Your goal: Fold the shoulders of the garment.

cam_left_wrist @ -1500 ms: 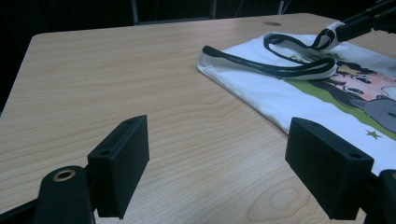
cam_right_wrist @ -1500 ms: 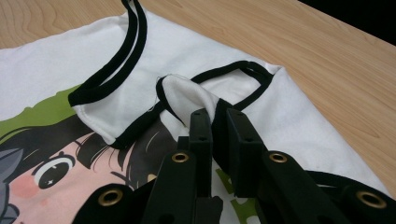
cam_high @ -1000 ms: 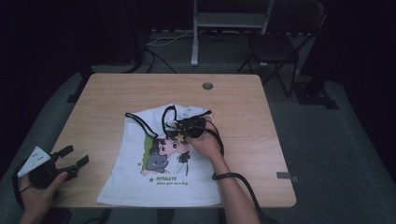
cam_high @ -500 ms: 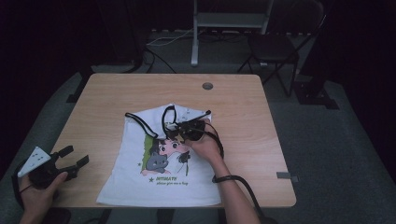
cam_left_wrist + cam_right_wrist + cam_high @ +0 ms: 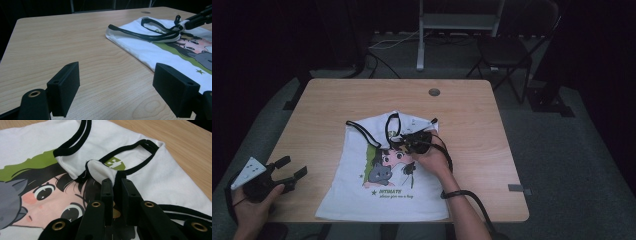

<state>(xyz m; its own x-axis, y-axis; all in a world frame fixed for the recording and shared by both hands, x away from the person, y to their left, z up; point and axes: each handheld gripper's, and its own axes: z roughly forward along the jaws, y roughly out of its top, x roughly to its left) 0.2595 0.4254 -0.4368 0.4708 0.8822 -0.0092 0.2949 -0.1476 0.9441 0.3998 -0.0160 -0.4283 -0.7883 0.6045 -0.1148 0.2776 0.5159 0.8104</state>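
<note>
A white sleeveless shirt (image 5: 382,195) with black trim and a cartoon print lies flat on the wooden table (image 5: 337,100). My right gripper (image 5: 399,141) is over the shirt's upper part, shut on a pinched-up fold of the shirt at its black-edged neckline (image 5: 100,171). In the right gripper view the jaws of the right gripper (image 5: 113,182) stand close together with white cloth between them. My left gripper (image 5: 292,167) rests at the table's front left, clear of the shirt. Its jaws are open in the left gripper view (image 5: 116,87), with bare wood between them and the shirt (image 5: 150,50) off to the right.
A round dark cable hole (image 5: 434,92) sits near the table's far edge. Behind the table stand a dark chair (image 5: 507,50) and a metal stand (image 5: 457,22). Bare wood lies to the left of the shirt and beyond it.
</note>
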